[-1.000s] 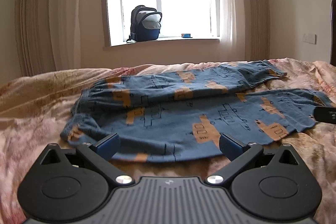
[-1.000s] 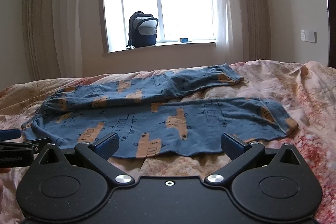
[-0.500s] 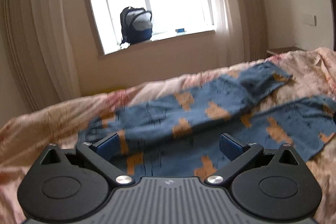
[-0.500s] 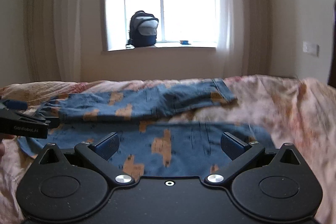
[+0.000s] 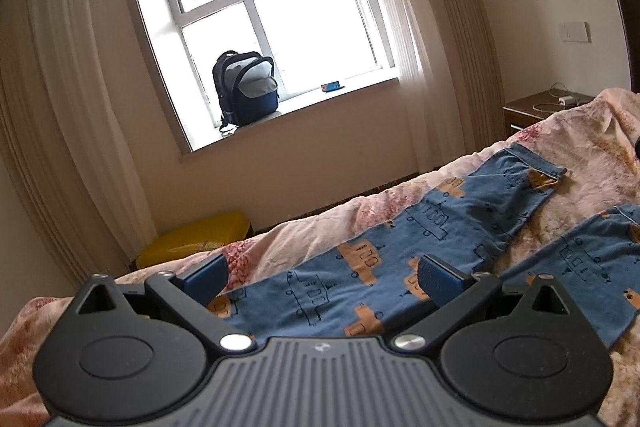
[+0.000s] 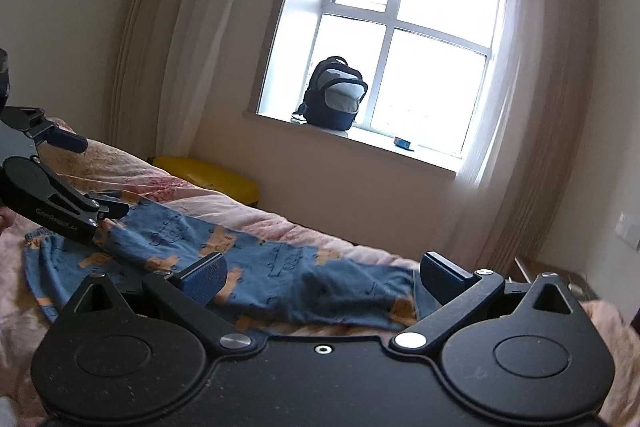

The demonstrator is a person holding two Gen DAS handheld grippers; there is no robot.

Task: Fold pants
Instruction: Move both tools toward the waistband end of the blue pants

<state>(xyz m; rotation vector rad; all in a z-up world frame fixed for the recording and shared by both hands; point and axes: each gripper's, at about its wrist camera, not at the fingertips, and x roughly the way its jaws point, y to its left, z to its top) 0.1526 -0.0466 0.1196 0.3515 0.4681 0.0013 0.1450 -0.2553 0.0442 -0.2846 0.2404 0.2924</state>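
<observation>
Blue pants with orange vehicle prints (image 5: 420, 259) lie spread flat on the bed, legs apart, and show in the right wrist view (image 6: 256, 267) too. My left gripper (image 5: 320, 277) is open and empty, low over the far leg near the waist end. It also shows in the right wrist view (image 6: 86, 177) at the left, over the waistband. My right gripper (image 6: 324, 277) is open and empty, hovering over the far leg near its cuff end.
The bed has a pink floral cover (image 5: 592, 143). A yellow box (image 5: 192, 241) sits on the floor past the far bed edge. A backpack (image 5: 246, 87) stands on the windowsill. A wooden nightstand (image 5: 536, 111) is at the right.
Both grippers have moved forward from the near edge of the pants to over the far leg, the left tilting to the waist side, the right to the cuff side. Both stayed open.
</observation>
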